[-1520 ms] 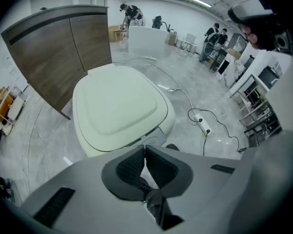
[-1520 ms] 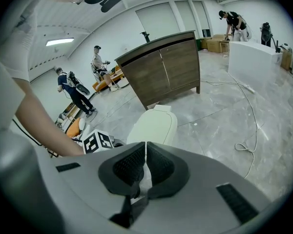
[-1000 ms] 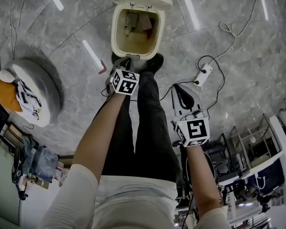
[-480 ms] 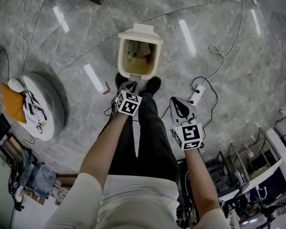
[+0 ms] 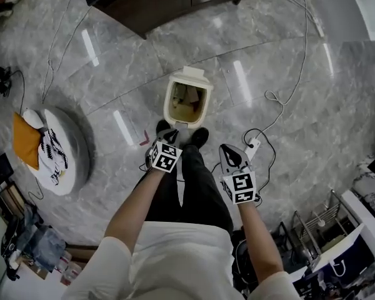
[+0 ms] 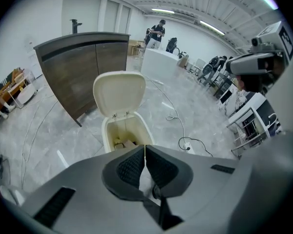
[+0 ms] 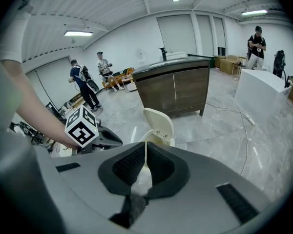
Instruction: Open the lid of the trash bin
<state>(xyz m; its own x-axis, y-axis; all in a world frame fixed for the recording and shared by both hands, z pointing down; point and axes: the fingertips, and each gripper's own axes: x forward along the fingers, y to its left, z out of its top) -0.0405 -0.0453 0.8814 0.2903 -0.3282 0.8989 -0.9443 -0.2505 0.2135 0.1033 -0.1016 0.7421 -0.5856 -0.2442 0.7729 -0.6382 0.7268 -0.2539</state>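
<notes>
Two grippers are seen in the head view, held low in front of the person's legs. The left gripper (image 5: 165, 135) is just above the shoes (image 5: 199, 136), and the right gripper (image 5: 230, 150) is off to the side of the bin (image 5: 169, 108). The bin stands on the floor (image 5: 300, 117) between the shoes and the cabinet (image 5: 156, 2), its front at the shoe tips. Its lid (image 5: 189, 75) is tipped up at the far rim, so the inside and some rubbish are exposed; the task is judged done. A foot pedal may account for the raised lid, but none can be made out. A power strip (image 5: 253, 145) lies on the floor beside the right gripper.

In the left gripper view the jaws are closed pad against pad, with nothing held. The bin is framed straight beyond them, its lid upright on the back hinge. This suggests the gripper is only aimed at the bin, not working on it.

In the right gripper view the jaws are likewise pressed together and empty. The lid is seen past the tips, side on, with the left gripper's marker cube (image 7: 82, 126) to the left. Both grippers are probably held closed and clear because nothing is left to grasp.
</notes>
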